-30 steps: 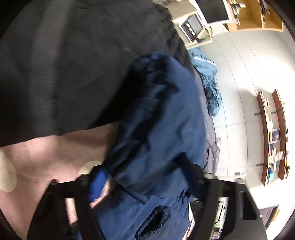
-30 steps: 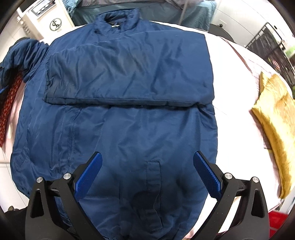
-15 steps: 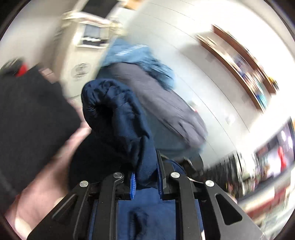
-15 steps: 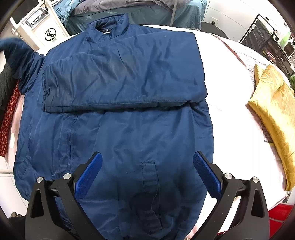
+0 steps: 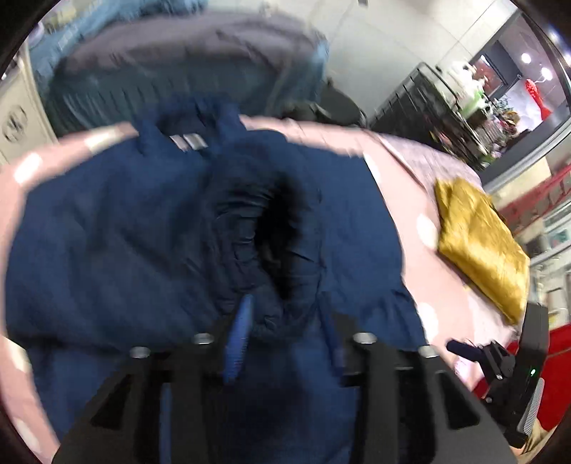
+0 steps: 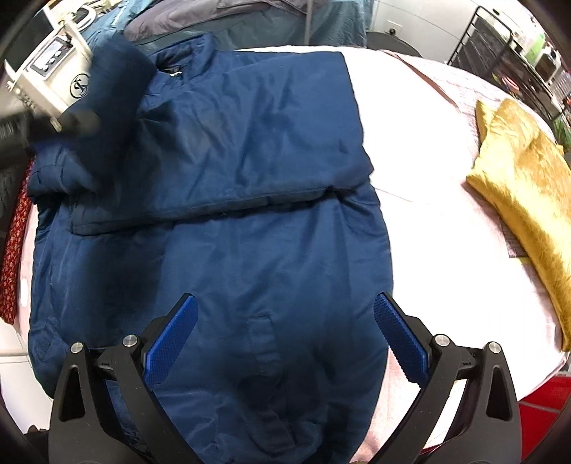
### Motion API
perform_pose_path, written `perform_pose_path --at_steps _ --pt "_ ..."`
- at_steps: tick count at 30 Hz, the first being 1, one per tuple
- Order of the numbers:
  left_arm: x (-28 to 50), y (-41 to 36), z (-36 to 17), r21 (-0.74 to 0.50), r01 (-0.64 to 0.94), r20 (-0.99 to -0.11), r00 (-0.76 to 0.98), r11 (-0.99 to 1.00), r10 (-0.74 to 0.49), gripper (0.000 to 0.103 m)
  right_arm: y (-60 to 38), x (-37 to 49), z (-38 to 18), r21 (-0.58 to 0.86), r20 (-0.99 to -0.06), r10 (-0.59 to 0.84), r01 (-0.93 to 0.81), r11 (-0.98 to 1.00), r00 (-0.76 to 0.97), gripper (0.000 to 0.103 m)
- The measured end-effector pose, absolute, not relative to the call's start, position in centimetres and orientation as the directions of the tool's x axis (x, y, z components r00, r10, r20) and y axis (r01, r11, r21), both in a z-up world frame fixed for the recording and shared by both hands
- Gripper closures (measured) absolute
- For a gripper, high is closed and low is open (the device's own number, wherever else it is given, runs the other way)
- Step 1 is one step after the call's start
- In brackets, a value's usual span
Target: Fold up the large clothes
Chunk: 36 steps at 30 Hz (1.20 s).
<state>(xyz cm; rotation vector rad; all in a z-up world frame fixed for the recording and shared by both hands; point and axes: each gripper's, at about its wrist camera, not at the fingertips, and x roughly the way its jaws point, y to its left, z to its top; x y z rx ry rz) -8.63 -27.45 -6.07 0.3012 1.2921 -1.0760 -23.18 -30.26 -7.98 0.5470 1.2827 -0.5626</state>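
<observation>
A large navy blue jacket (image 6: 249, 200) lies spread on a pink-white bed (image 6: 421, 185), one sleeve folded across its chest. My left gripper (image 5: 282, 335) is shut on the cuff of the other sleeve (image 5: 271, 242) and holds it raised above the jacket's body (image 5: 107, 250); the same raised sleeve (image 6: 110, 82) shows at the upper left of the right wrist view. My right gripper (image 6: 285, 339) is open and empty, hovering over the jacket's lower hem, touching nothing.
A folded yellow cloth lies on the bed's right side (image 6: 524, 200), also in the left wrist view (image 5: 478, 242). A white appliance (image 6: 50, 78) stands at the far left. Grey-blue bedding (image 6: 249, 21) is piled behind. A red patterned cloth (image 6: 14, 250) hangs at the left edge.
My left gripper closed on the sleeve cuff, lifted it and swung it over the jacket's body toward the right. My right gripper stayed open over the hem.
</observation>
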Motion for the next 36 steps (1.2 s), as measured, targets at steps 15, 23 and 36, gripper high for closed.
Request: perform_pose_path --at_steps 15,23,36 --pt "-6.6 -15.7 -9.3 -0.22 0.674 -0.937 0.056 0.705 -0.345 0.026 -30.6 -17.9 -8.1 0.1 -0.969 -0.054 0.582 0.807 0.241 0.006" --pt "-5.6 -8.7 -12.2 -0.169 0.524 -0.969 0.065 0.835 -0.237 0.026 -28.5 -8.9 -7.8 0.058 -0.949 -0.081 0.423 0.904 0.305 0.006" --pt "-5.6 -5.0 -13.2 -0.154 0.411 -0.98 0.054 0.899 -0.192 0.024 -31.5 -5.3 -16.5 -0.063 -0.987 -0.121 0.435 0.898 0.107 0.006"
